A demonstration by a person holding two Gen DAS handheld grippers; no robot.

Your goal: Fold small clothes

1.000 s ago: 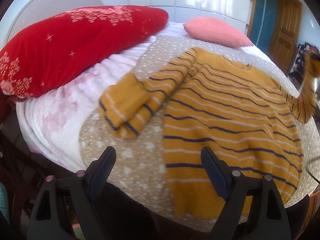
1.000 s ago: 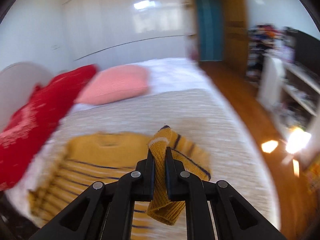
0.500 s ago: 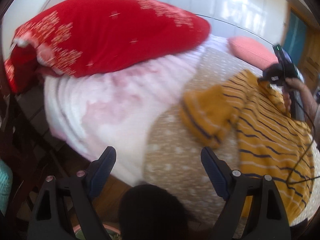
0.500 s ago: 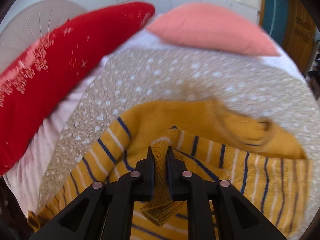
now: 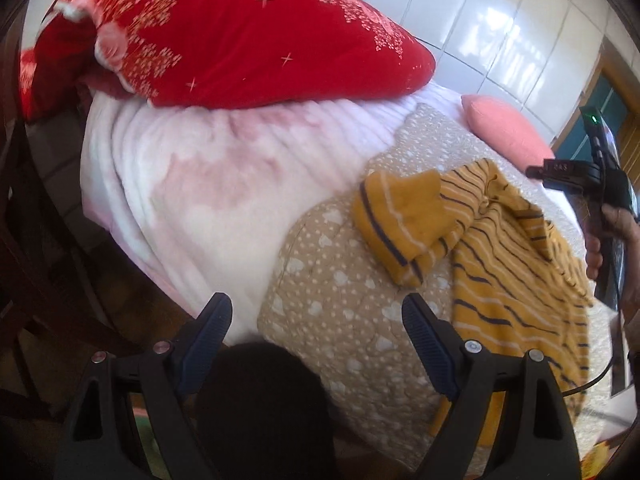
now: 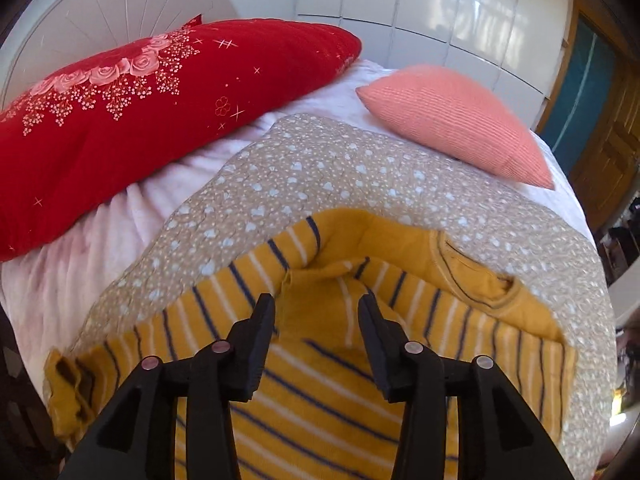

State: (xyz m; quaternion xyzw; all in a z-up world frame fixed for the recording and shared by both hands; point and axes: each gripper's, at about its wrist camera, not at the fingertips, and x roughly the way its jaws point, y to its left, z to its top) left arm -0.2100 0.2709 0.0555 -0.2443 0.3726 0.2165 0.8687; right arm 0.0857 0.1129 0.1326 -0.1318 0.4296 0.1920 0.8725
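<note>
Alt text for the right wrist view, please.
The open right gripper hovers over a yellow striped sweater whose sleeve is folded across its body, spread on a tan heart-print quilt. A red pillow and a pink pillow lie behind.

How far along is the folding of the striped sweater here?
Done: one sleeve lies folded across the sweater chest, and the right hand-held gripper is open above it. In hand: nothing; the left hand-held gripper is open too. Left: the other sleeve lies bunched beside the body, which is unfolded.
</note>
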